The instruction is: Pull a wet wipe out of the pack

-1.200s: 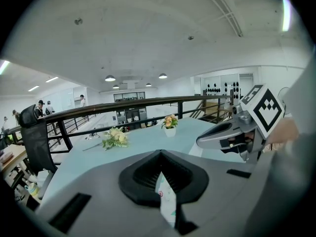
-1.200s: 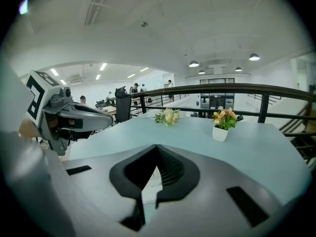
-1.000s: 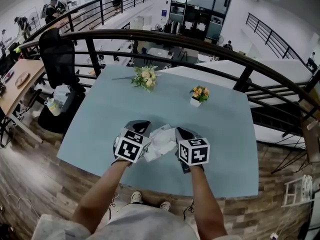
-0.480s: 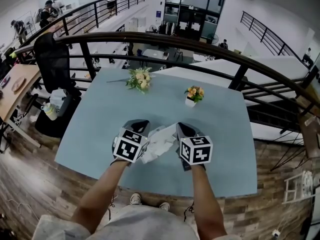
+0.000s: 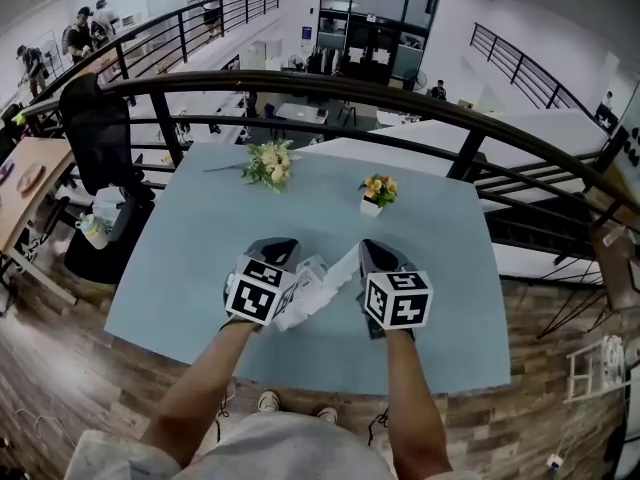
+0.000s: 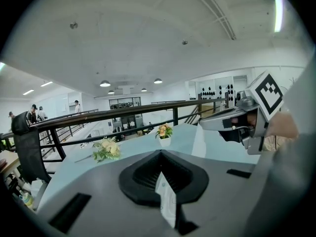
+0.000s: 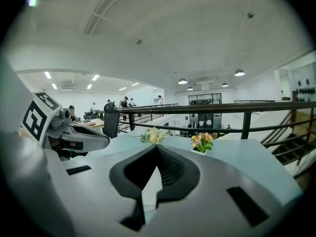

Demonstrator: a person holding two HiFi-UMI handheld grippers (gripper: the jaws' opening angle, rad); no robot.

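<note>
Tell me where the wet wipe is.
Head view, low centre, over the blue table's near edge: the wet wipe stretches from the pack in the left gripper up to the shut right gripper.

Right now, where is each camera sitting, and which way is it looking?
Head view: on the person's head, looking down at the blue table; both arms, left claw and right claw show.
Left gripper view: on the left claw, looking along jaws shut on the pack toward the railing; right claw shows at right.
Right gripper view: on the right claw, whose jaws pinch the wipe, facing likewise; left claw shows at left.
Shared: both gripper views see the flower pot.
</note>
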